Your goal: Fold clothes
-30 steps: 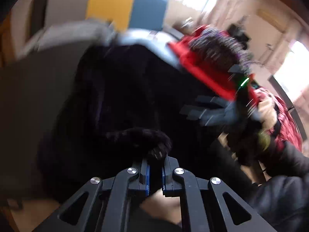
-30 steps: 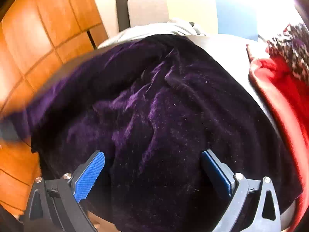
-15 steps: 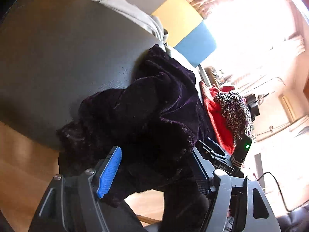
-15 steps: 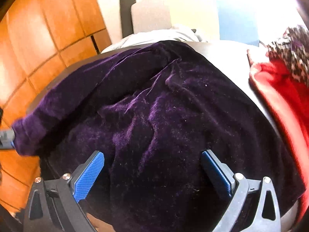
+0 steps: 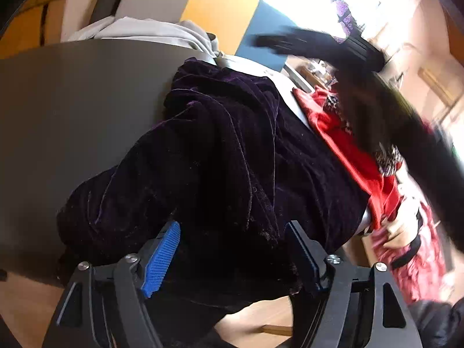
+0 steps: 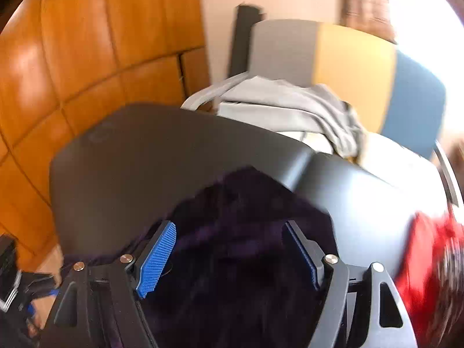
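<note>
A dark purple velvet garment (image 5: pixel 232 174) is lying bunched on the near right part of the grey counter (image 5: pixel 72 116), with the left tongs (image 5: pixel 232 258) standing wide over its near edge — jaws having just been opening, pads not pressing the cloth between them. The right tongs (image 6: pixel 229 258) are hanging wide above the same garment (image 6: pixel 246 246), having just been closing a little, gripping nothing. A red garment (image 5: pixel 348 150) is lying to the right, grey clothing (image 6: pixel 290 101) at the far edge.
</note>
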`<state>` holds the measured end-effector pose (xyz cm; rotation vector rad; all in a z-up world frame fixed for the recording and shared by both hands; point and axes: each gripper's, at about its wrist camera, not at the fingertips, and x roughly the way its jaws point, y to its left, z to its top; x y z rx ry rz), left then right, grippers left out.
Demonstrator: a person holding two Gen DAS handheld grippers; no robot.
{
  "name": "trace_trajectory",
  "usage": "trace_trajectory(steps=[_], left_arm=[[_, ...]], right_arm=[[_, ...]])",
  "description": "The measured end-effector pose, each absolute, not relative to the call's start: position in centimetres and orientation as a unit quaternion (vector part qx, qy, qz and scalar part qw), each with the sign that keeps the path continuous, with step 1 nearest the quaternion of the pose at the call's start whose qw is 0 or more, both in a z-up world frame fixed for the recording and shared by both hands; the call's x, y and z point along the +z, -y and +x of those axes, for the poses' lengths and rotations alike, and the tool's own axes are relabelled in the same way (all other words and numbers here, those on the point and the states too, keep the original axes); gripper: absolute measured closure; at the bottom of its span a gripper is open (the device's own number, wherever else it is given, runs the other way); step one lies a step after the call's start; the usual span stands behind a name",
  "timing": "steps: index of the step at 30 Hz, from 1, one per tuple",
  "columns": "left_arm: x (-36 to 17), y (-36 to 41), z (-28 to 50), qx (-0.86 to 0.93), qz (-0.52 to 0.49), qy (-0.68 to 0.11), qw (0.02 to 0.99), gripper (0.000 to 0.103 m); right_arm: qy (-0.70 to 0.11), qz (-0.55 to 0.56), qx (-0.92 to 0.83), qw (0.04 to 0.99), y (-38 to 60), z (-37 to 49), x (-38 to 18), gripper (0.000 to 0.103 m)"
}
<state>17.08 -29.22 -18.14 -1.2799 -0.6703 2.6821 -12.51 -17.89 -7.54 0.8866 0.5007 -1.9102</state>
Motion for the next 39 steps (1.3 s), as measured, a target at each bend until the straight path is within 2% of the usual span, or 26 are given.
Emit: trace_trajectory(steps=[2,7,10,12,14,21,22,24,25,26,28,30,31,32,33,34,35,37,39], left_arm=[[-18.2,29.0,16.9,0.88,-0.422,0.211,0.051,0.023],[-18.4,28.1,16.4,0.883,-0.427,0.185,0.061,0.013],[-18.6,27.3,15.8,0.885,-0.429,0.168,0.063,0.006],[-18.7,27.0,15.6,0.888,-0.427,0.162,0.062,0.002],[-18.7,26.7,15.2,0.889,-0.426,0.155,0.054,0.0],[-18.9,26.0,14.5,0.891,-0.431,0.136,0.033,0.0],[-19.0,25.8,14.4,0.891,-0.432,0.132,0.029,0.0],[-19.0,25.6,14.2,0.891,-0.435,0.128,0.024,0.0],[-19.0,25.6,14.1,0.891,-0.436,0.126,0.021,0.0],[-19.0,25.5,14.1,0.891,-0.436,0.126,0.019,0.0],[-18.9,25.6,14.1,0.891,-0.436,0.128,0.013,0.001],[-18.6,26.0,14.2,0.891,-0.434,0.135,-0.002,0.01],[-18.5,26.2,14.3,0.891,-0.432,0.14,-0.011,0.022],[-18.3,26.7,14.4,0.891,-0.429,0.146,-0.023,0.041],[-18.1,27.2,14.5,0.891,-0.427,0.154,-0.036,0.052],[-18.0,28.0,14.6,0.888,-0.424,0.171,-0.045,0.071],[-17.9,28.5,14.7,0.887,-0.421,0.186,-0.047,0.079],[-17.4,29.1,15.1,0.888,-0.408,0.205,-0.051,0.084],[-16.5,28.6,15.6,0.901,-0.392,0.178,-0.061,0.086]], right_arm=[[-0.234,0.382,-0.765,0.464,21.8,-14.7,-9.1,0.025],[-0.221,0.472,-0.709,0.475,27.3,-17.9,-13.7,0.025],[-0.274,0.472,-0.689,0.477,29.2,-16.9,-15.9,0.025],[-0.325,0.449,-0.688,0.469,29.9,-15.5,-17.3,0.02],[-0.348,0.425,-0.693,0.468,30.2,-14.4,-17.7,0.014],[-0.347,0.436,-0.694,0.455,30.4,-13.8,-17.8,0.014],[-0.347,0.436,-0.696,0.453,30.4,-13.6,-17.7,0.018],[-0.342,0.424,-0.707,0.451,30.0,-13.2,-17.4,0.042],[-0.34,0.417,-0.714,0.448,29.7,-13.1,-17.1,0.068],[-0.337,0.417,-0.719,0.442,29.4,-13.4,-16.9,0.09],[-0.319,0.424,-0.728,0.433,28.5,-14.2,-16.5,0.092],[-0.298,0.421,-0.749,0.415,26.7,-14.8,-15.5,0.093],[-0.287,0.413,-0.762,0.408,25.6,-14.9,-14.7,0.093],[-0.274,0.405,-0.774,0.403,24.4,-15.1,-13.8,0.093],[-0.257,0.393,-0.788,0.398,22.7,-15.1,-12.5,0.093],[-0.24,0.38,-0.802,0.393,21.0,-15.0,-11.2,0.093],[-0.221,0.37,-0.814,0.39,19.1,-14.8,-10.0,0.094],[-0.182,0.35,-0.835,0.383,15.4,-14.4,-7.7,0.094],[-0.139,0.33,-0.858,0.368,10.5,-13.3,-5.9,0.094]])
